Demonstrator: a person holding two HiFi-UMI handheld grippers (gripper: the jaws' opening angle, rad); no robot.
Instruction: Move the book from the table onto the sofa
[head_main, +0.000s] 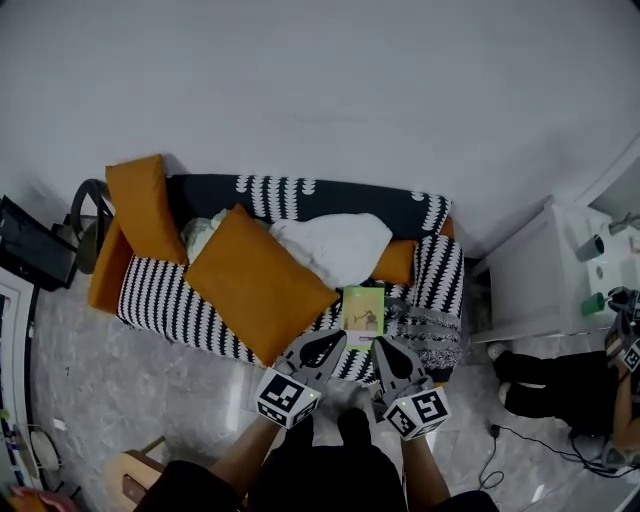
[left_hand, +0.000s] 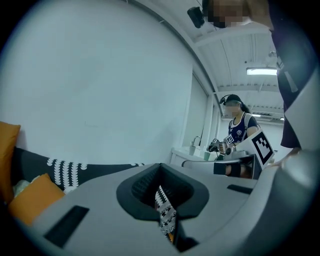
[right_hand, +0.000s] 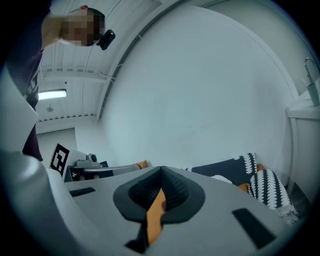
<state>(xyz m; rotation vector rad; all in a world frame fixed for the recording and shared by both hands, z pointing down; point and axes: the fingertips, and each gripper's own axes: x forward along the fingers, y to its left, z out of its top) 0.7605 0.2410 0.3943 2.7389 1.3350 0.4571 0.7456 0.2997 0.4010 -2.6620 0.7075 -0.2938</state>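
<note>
On the sofa (head_main: 152, 290), book (head_main: 363, 308) just beyond closed left claw (head_main: 335, 340), right claw (head_main: 381, 344)

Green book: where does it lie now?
In the head view, the thin green book lies on the black-and-white striped sofa, right of the large orange cushion.

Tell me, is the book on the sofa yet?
On the sofa: the book lies flat on its striped seat, right of the orange cushion.

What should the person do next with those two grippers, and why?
Probably just draw both grippers back and stop. The book already lies flat on the sofa, and the left gripper and right gripper are both shut with nothing between their jaws.
</note>
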